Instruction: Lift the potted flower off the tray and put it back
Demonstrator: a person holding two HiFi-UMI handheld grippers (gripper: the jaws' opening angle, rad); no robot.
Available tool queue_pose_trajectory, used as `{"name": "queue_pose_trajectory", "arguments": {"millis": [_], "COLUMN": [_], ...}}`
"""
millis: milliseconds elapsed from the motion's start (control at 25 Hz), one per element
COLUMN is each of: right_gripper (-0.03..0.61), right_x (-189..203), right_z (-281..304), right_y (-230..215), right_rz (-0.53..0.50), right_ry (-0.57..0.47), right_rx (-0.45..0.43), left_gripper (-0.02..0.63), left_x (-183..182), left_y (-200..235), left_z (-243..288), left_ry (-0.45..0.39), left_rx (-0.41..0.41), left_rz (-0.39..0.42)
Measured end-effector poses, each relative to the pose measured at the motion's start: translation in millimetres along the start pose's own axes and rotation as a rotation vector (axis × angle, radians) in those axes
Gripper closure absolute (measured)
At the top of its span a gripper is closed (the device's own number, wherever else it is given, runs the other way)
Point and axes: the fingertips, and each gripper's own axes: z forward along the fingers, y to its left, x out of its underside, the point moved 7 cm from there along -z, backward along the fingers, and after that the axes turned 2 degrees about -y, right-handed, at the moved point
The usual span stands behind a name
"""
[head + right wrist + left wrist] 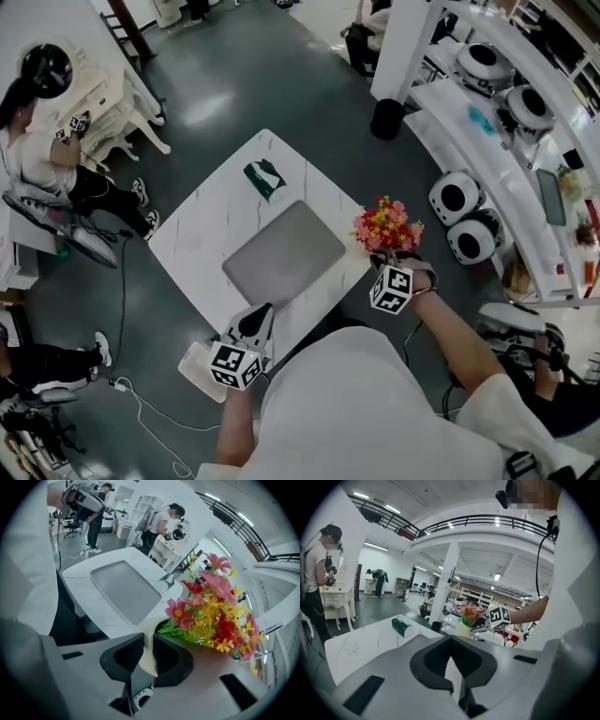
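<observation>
The potted flower (pixel 387 225), red, pink and yellow blooms in a cream pot, hangs in the air just off the table's right edge. My right gripper (pixel 382 255) is shut on the pot's rim (pixel 157 624), which shows between its two black jaws (pixel 149 641). The grey tray (pixel 281 253) lies bare in the middle of the white marble table (pixel 202 239), to the left of the flower. My left gripper (pixel 255 323) hovers over the table's near edge, its jaws meeting at the tips with nothing in them (pixel 450 641). In the left gripper view the flower (pixel 471 613) is ahead to the right.
A dark green box (pixel 265 178) lies on the table beyond the tray. A black bin (pixel 386 119) stands on the floor past the table. White shelves with round devices (pixel 487 66) run along the right. A person (pixel 37 141) stands at a white desk at far left.
</observation>
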Motion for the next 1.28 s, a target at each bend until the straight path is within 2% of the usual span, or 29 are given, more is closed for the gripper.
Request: {"name": "queue_pose_trajectory", "arguments": {"millis": [640, 1280], "right_gripper": [0.509, 0.509], "right_x": [20.9, 7.1], "right_z": [0.1, 11.7], "right_y": [3.0, -0.5], "right_rz": [0.038, -0.006], "right_ry": [0.017, 0.012], "right_rx": [0.014, -0.014], "left_gripper": [0.606, 0.606], "left_x": [-5.2, 2.7], "left_y": [-18.4, -2.7], "left_z": [23.5, 10.9], "left_ry": [0.002, -0.001], "left_rx": [0.091, 0.012], "left_rz": [0.053, -0.01]}}
